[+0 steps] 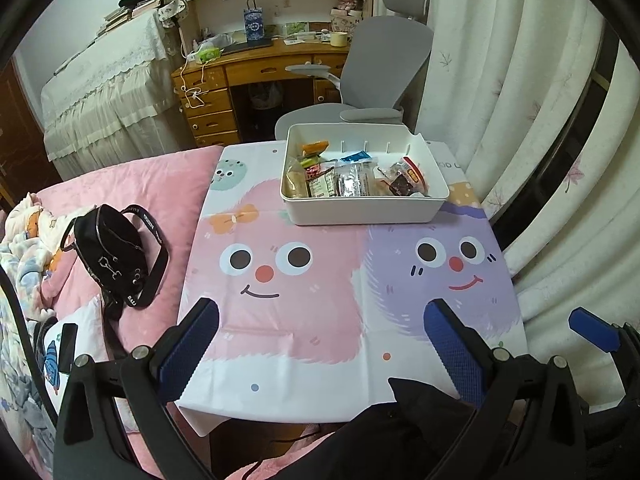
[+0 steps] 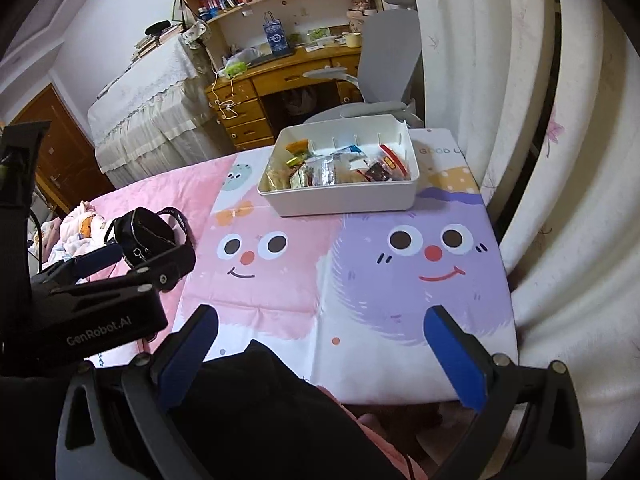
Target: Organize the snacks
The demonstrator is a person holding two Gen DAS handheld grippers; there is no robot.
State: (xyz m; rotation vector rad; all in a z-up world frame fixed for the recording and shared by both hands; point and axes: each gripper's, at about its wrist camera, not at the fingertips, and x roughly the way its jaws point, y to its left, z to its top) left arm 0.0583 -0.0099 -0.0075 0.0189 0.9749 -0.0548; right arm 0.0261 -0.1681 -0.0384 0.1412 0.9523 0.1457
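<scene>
A bench [image 1: 304,344] under a cartoon-face cloth [image 1: 440,292] carries a white bin [image 1: 360,208] of snacks [image 1: 352,178] at its far edge. Just beside it, the pink bed [image 1: 172,188] holds a black bag [image 1: 108,252].

Snack box [image 1: 362,204] sits on table [image 1: 304,320], far end, straight ahead of left claw [image 1: 320,344] & well apart from it. Snacks [image 1: 352,178] packed inside box. Bag [image 1: 108,252] lies on bed [image 1: 168,184], ahead-left of left claw, off table's left edge. Chair [image 1: 384,64] behind box; desk [image 1: 256,80] behind & left of chair. Curtain [image 1: 520,120] along right side. Right claw [image 2: 320,352] hangs over table's near edge, w/ box [image 2: 344,196] ahead, left claw [image 2: 136,264] to its left, near bag [image 2: 148,232].
</scene>
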